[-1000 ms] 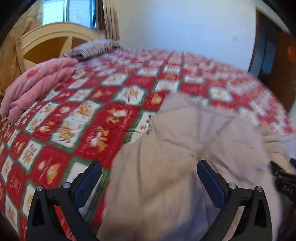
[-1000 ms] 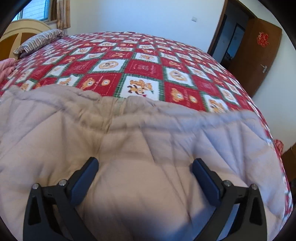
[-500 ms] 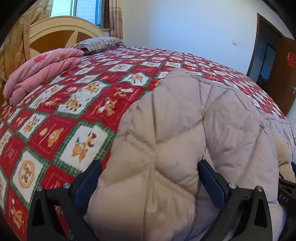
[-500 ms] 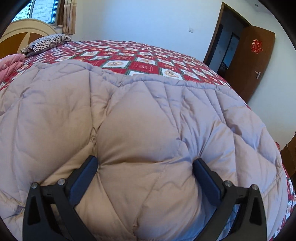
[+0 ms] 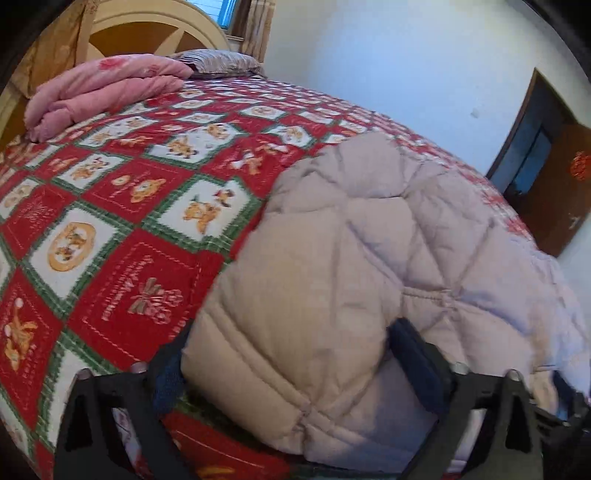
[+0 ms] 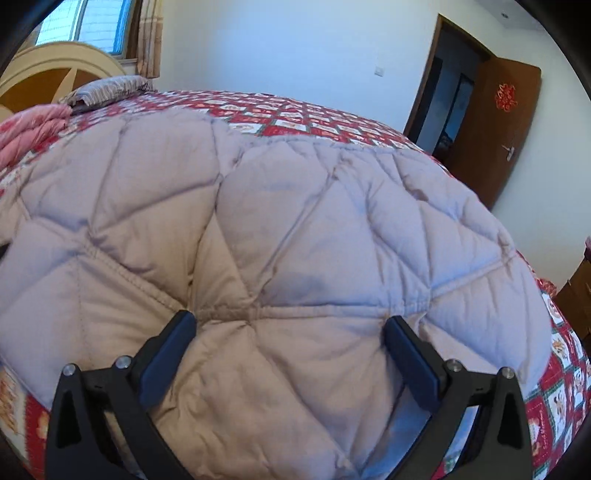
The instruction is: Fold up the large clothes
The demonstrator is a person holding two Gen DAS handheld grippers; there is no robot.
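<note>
A large beige quilted padded garment (image 5: 369,258) lies on a bed with a red, white and green patterned cover (image 5: 122,192). In the left wrist view my left gripper (image 5: 295,365) is wide open, and the garment's puffy near left corner bulges between its fingers. In the right wrist view the same garment (image 6: 295,206) fills most of the frame. My right gripper (image 6: 291,354) is also wide open, its fingers astride a puffy fold at the near edge. Neither gripper clamps the fabric.
A folded pink blanket (image 5: 99,88) and a striped pillow (image 5: 221,62) lie by the wooden headboard (image 5: 155,33). An open brown door (image 6: 495,125) stands at the right, by the white wall. The bed's right edge (image 6: 561,354) drops off beside the garment.
Both cameras have drawn back and down toward the near edge. The garment has settled flatter on the bed. Both grippers stay wide open.
</note>
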